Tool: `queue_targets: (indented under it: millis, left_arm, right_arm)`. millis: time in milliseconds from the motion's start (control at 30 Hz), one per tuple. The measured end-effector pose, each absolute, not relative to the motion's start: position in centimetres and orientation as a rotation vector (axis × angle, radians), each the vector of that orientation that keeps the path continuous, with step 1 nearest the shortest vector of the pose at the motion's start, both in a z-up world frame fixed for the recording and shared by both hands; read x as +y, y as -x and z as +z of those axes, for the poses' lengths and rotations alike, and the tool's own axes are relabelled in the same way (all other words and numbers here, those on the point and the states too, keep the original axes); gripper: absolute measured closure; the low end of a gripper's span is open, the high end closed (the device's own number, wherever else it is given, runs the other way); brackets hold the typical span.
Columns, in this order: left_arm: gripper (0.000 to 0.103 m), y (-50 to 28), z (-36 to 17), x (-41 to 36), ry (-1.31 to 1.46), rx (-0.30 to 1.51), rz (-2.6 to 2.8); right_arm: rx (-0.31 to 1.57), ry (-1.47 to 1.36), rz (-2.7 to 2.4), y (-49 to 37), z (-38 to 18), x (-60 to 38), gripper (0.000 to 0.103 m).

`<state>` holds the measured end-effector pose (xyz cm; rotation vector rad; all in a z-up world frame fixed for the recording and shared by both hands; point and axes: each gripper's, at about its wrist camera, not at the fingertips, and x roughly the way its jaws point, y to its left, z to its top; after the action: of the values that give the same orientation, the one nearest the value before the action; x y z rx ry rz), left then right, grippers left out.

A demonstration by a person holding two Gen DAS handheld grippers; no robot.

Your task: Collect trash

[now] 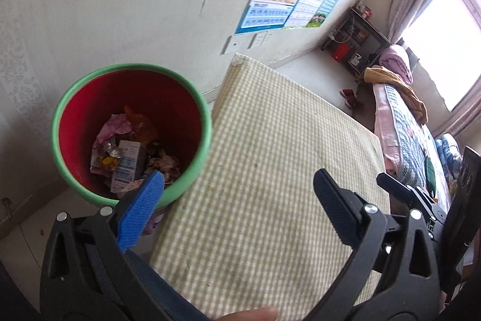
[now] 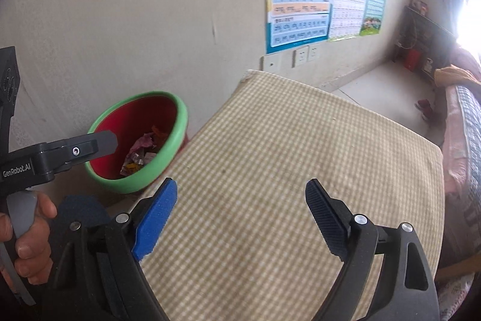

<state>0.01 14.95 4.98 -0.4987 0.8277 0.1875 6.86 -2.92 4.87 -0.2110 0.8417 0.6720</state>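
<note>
Now both grippers are held tilted downward over the checked tabletop (image 1: 270, 155). The left gripper (image 1: 239, 188) is seen with its fingers spread wide, nothing between them, its blue finger overlapping the bin's rim. The right gripper (image 2: 240, 194) is likewise held wide and empty. Trash (image 1: 129, 152) is piled inside the red bin (image 1: 132, 71) with the green rim, beside the tabletop. Only the right wrist view shows the hand (image 2: 27, 242) gripping the left tool's trigger.
</note>
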Motion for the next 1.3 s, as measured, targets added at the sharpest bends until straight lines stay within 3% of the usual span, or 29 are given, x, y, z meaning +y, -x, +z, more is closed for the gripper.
queue_targets:
  millis: [400, 633, 1300]
  left_arm:
    - [0.006, -0.7, 2.9, 4.1, 0.297, 0.849, 0.076]
    - [0.006, 0.8, 1.5, 0.2, 0.137, 0.747, 0.037]
    - [0.005, 0.0, 0.5, 1.5, 0.157, 0.755, 0.074]
  right_arm:
    - [0.777, 0.071, 0.359, -3.9, 4.7, -16.3, 0.012]
    - [0.697, 0.049, 0.262, -1.5, 3.0, -18.8, 0.007]
    - [0.77, -0.021, 0.27, -2.3, 0.1, -19.0, 0.007]
